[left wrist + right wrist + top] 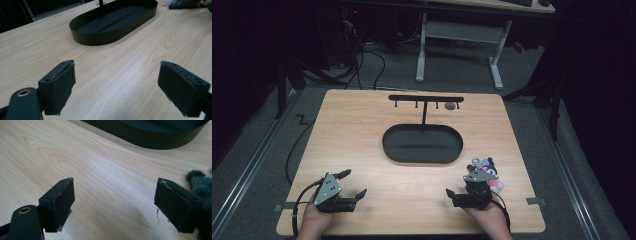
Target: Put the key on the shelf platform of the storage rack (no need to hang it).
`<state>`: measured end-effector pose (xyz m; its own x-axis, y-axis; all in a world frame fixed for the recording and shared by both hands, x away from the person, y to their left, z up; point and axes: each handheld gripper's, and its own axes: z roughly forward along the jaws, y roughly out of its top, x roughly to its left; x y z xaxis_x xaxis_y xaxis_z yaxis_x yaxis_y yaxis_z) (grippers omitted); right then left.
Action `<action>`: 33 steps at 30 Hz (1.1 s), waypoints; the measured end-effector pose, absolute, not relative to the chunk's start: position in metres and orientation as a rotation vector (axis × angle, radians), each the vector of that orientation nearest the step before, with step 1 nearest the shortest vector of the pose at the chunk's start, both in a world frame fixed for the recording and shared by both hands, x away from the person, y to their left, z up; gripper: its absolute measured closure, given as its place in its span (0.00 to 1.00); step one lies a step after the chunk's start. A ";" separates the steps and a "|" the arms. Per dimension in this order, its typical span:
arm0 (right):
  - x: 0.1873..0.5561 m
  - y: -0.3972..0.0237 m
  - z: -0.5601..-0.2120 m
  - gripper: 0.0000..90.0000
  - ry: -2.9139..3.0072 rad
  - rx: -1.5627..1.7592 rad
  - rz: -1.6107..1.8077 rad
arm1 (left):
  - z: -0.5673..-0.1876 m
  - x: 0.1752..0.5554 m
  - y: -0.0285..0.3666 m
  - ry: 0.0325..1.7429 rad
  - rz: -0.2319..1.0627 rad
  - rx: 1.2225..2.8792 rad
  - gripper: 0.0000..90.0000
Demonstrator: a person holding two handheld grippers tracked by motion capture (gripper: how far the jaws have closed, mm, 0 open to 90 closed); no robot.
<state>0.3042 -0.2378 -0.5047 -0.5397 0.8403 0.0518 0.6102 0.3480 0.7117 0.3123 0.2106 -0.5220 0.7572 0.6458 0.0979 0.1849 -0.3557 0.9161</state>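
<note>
Plush toys (486, 170) (small heap, grey, pink and black fuzz) sit on the surface (362, 150) just beside the right tongs (460, 192), at the right front. No readable writing or labels anywhere. Right tongs spread, nothing between the pads. Left tongs (353, 183) also spread wide, empty, well apart at the left front. Black oval tray (422, 157) mid-surface holds nothing but its own post, topped by a hook bar (426, 98). Light wood grain; grey carpet, white desk legs (497, 70) behind.
</note>
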 end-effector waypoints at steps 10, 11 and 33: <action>0.306 -0.230 -0.506 0.19 2.387 1.306 0.858 | -0.520 0.313 0.218 0.661 0.551 1.876 0.16; 0.307 -0.230 -0.505 0.19 2.410 1.304 0.841 | -0.520 0.314 0.218 0.664 0.549 1.871 0.16; 0.326 -0.224 -0.477 0.23 2.577 1.362 0.654 | -0.520 0.317 0.217 0.682 0.520 1.882 0.16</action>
